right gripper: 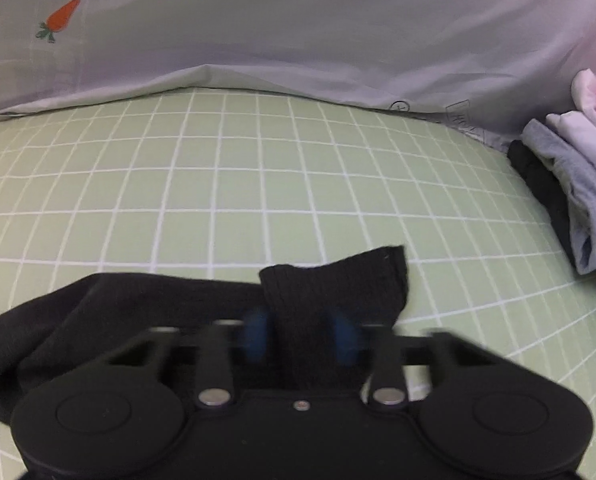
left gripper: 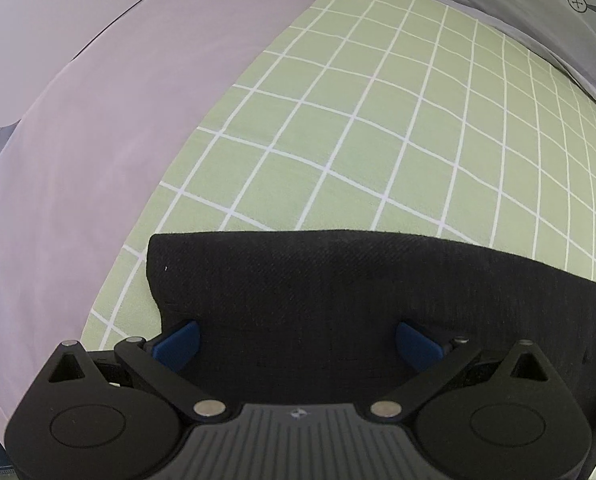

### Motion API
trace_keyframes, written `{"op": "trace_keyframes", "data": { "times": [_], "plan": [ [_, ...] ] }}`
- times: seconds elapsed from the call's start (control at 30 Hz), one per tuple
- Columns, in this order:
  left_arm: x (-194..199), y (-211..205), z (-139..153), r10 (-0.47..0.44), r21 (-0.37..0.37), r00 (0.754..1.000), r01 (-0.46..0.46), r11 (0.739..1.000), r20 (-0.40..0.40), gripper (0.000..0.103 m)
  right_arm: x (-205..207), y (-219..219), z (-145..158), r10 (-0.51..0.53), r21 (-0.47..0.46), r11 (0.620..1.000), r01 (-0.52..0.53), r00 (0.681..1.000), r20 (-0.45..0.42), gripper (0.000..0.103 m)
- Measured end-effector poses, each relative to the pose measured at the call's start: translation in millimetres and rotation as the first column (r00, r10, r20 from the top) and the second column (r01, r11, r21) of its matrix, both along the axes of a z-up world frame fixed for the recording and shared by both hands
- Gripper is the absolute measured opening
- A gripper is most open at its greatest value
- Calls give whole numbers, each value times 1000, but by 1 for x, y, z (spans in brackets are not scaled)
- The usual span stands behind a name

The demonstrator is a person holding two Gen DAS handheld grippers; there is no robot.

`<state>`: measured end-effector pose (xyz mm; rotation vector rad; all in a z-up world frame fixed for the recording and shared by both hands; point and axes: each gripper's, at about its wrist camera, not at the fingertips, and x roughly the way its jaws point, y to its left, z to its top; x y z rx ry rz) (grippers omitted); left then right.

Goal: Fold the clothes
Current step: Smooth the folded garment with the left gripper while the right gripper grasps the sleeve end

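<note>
The black knitted garment [right gripper: 138, 312], soft and matte with a fine twill-like weave, lies on the pale green bedsheet with a white grid pattern [right gripper: 258, 184], directly beneath both grippers. In the right wrist view a ribbed cuff or hem of the garment [right gripper: 338, 284] stands up between the blue pads [right gripper: 256, 334] of the right gripper [right gripper: 300, 336]; the jaws are drawn in on this ribbed strip and appear clamped on it, though the picture is smeared by motion. In the left wrist view the left gripper [left gripper: 298, 344] hangs over a broad, flat panel of the same dark cloth, whose far edge runs in a smooth straight line with a rounded corner at the left. Its jaws stand wide apart, the blue pads [left gripper: 178, 344] set at either side over the fabric with nothing pinched between them.

The step in hand is judged to be the taking-up of one end of the garment for a fold: one edge has been seized on the right, while the left side is not yet gripped. The next move would call for the left jaws to be closed on the cloth edge, so that both ends may be lifted evenly and carried over without the knit sagging or bunching.

A grey quilt cover printed with a small orange carrot [right gripper: 298, 32] borders the sheet at the far side, and a lilac smooth cloth [left gripper: 78, 160] is laid alongside it. A pile of grey, white and black clothes [right gripper: 570, 184] is heaped, loosely crumpled, well apart at the right edge.
</note>
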<state>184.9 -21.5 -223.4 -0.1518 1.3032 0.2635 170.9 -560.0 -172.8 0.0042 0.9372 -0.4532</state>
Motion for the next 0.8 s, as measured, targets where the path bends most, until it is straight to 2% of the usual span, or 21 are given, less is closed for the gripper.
{"op": "trace_keyframes", "data": {
  "times": [0.07,0.27,0.33,0.4,0.47,0.53,0.57,0.6,0.7,0.8],
  "plan": [
    [-3,-1,1,1,4,1000,-1,1000,11,103,-4,-7,6,-18,-3,1000,18,999,34,3],
    [-2,-5,0,37,12,999,-38,999,27,103,-52,-39,39,-146,-48,987,154,978,151,2],
    [-2,-6,-2,48,13,998,-49,999,29,103,-73,-54,39,-208,-49,975,217,967,146,2],
    [-3,-8,-2,54,14,998,-55,998,31,103,-90,-64,30,-258,-101,958,270,960,111,3],
    [-3,-10,-3,59,15,998,-59,998,31,103,-102,-72,18,-300,-130,944,303,953,47,10],
    [-5,-12,-3,65,16,997,-66,998,29,103,-110,-74,10,-355,-116,928,354,935,19,26],
    [-5,-13,-2,68,16,997,-69,998,28,103,-112,-73,9,-373,-117,921,373,928,20,40],
    [-6,-14,-2,69,16,997,-69,997,28,103,-112,-71,11,-381,-123,916,382,924,30,47],
    [-9,-18,-2,70,17,997,-71,997,31,103,-104,-67,16,-365,-83,926,369,929,63,49],
    [-10,-22,-3,72,17,997,-72,997,29,103,-92,-67,13,-358,77,933,352,929,91,56]
  ]
}}
